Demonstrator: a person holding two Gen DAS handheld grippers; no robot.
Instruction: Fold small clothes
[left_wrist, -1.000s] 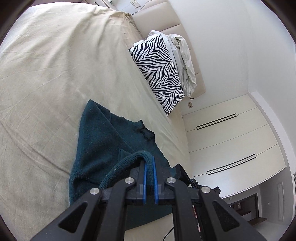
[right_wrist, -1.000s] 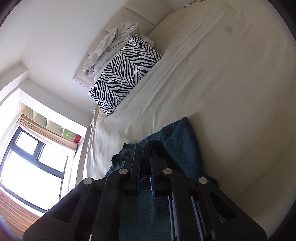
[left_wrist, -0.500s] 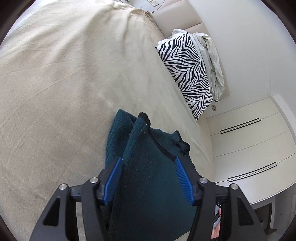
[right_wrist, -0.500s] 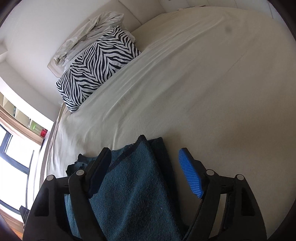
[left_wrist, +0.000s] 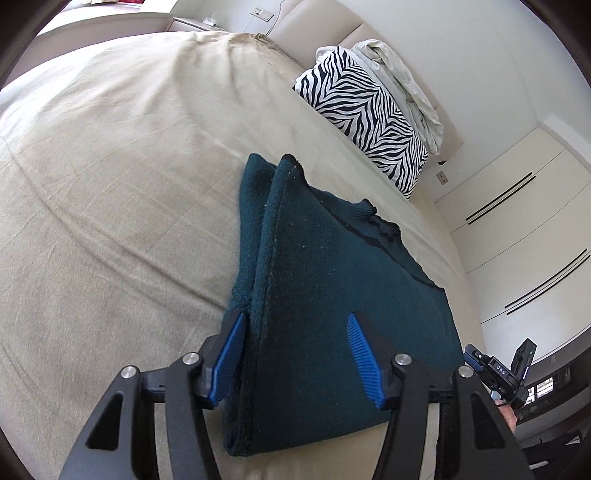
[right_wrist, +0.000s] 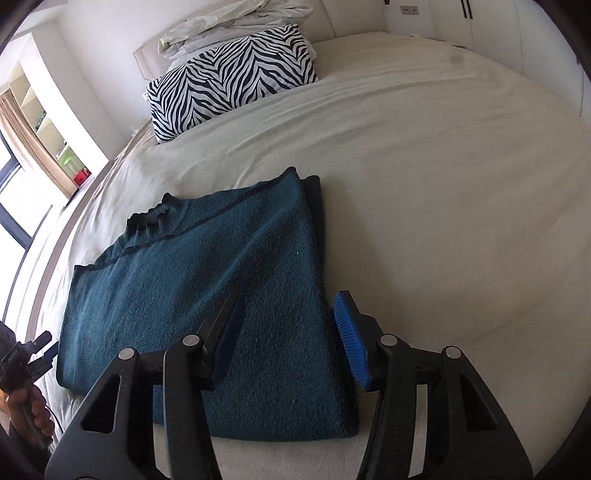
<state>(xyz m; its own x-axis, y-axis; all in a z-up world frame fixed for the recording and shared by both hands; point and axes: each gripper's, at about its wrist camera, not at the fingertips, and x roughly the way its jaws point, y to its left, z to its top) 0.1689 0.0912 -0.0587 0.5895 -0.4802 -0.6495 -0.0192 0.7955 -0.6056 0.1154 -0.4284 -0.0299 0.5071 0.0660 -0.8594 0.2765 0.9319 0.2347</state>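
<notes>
My left gripper (left_wrist: 295, 354) and right gripper (right_wrist: 290, 339) both gape wide, holding nothing, above the folded teal sweater (right_wrist: 207, 288) lying flat on the bed (right_wrist: 443, 221). For the next fold, I'd pinch both near corners evenly, keeping edges aligned.

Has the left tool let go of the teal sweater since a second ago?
Yes. The left tool has opened, and the teal sweater it held raised now lies flat, folded on the bed sheet.
</notes>
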